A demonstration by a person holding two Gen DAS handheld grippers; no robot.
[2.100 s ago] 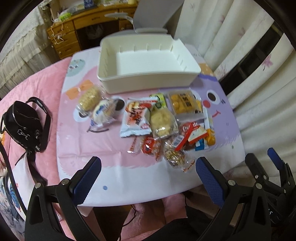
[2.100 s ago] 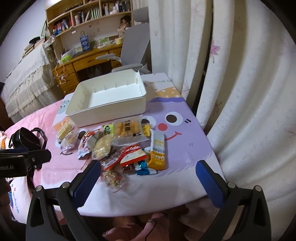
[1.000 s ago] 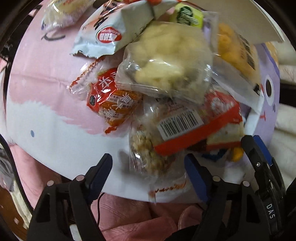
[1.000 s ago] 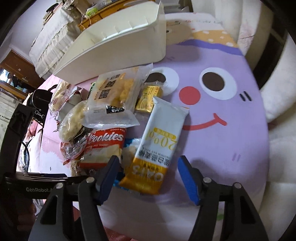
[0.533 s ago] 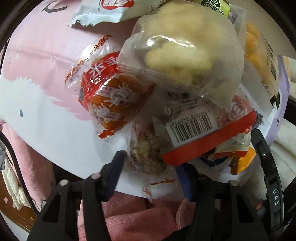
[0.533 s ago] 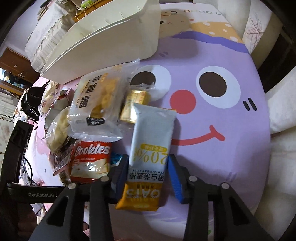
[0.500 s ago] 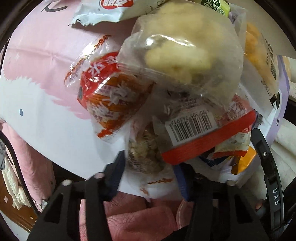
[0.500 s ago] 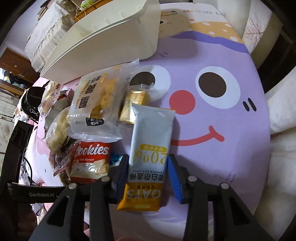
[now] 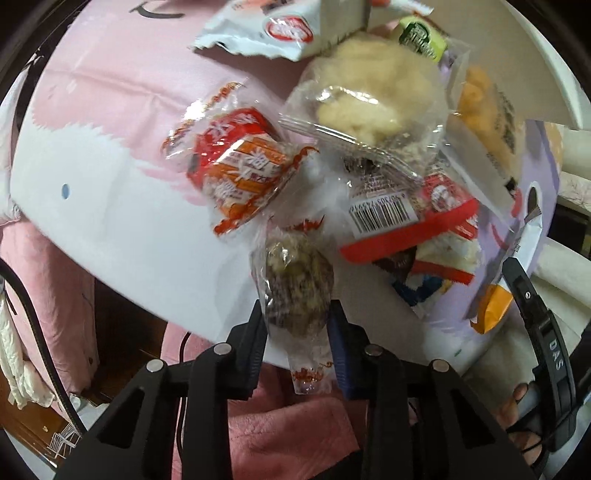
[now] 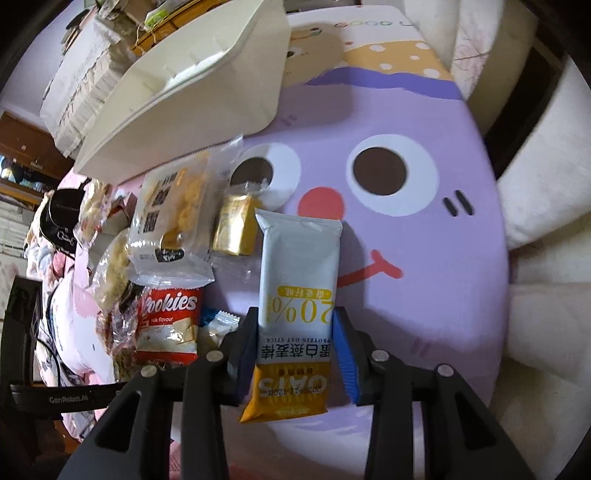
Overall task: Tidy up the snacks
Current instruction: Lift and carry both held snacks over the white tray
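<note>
The left gripper has its two fingers drawn in close on the clear-wrapped nut cluster snack — both pads press the wrapper's sides, and the crimped tail of the wrapper hangs down between the fingers. The snack sits at the near edge of the table, at the front of the snack pile. Up and to the left of it lies a red-and-orange wrapped cake; above that, a white pouch with a red logo. To the right are a clear bag of pale puffed pastry and the red cookies packet, barcode side up.

In the right wrist view, the cream storage bin stands at the upper left on the purple cartoon-face tablecloth. Below it lie a clear bag of yellow biscuits and a small gold-foil packet, then the cookies packet, its front reading "Cookies". The right gripper is narrowed onto the white-and-yellow oat protein bar — both fingers touch its long edges at about mid-length, the yellow end toward the camera.

Half a second ago both grippers stood a little wider around the same two snacks; now each has closed onto its packet, and the nut cluster has pulled slightly clear of the cookies packet.
</note>
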